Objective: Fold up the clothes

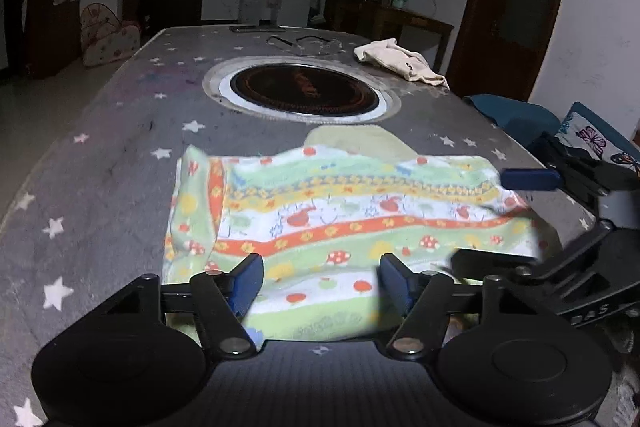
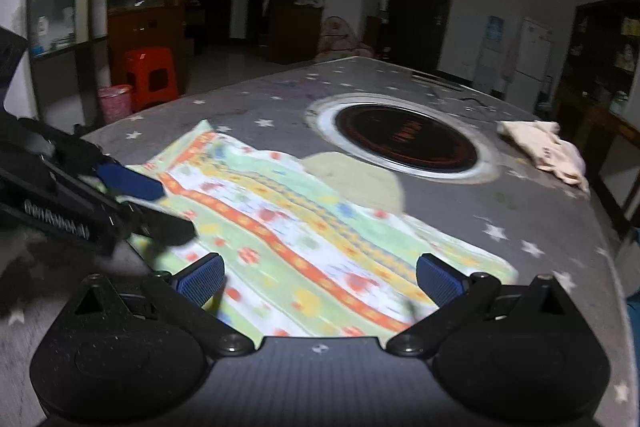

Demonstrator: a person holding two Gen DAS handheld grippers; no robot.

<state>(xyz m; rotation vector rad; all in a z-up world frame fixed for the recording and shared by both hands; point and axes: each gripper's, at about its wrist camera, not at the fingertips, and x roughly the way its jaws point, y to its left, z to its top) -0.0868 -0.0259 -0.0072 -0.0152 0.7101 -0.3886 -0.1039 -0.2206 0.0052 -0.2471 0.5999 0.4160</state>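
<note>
The left claw (image 1: 322, 281) hangs low over the near edge of the patterned garment (image 1: 344, 223), its blue pads partly apart with the cloth lying flat below and between them; whether the pads touch the fabric cannot be told, and nothing is pinched. In the right wrist view the right claw (image 2: 320, 277) stands wide open above the same garment (image 2: 304, 227), its pads clear of the cloth and holding nothing. Each claw shows in the other's view: the right one reaches in from the right edge over the garment's right end, the left one from the left edge over the near left corner.

The garment, striped in green, orange, yellow and white with mushrooms and fruit, lies spread on the grey star-printed table (image 1: 100, 187), its left end folded over. A plain pale-green part (image 1: 356, 141) pokes out from its far edge. Just beyond sits a round black cooktop (image 1: 304, 89) sunk in the table, and farther right a crumpled cream cloth (image 1: 404, 61) near the far corner.
</note>
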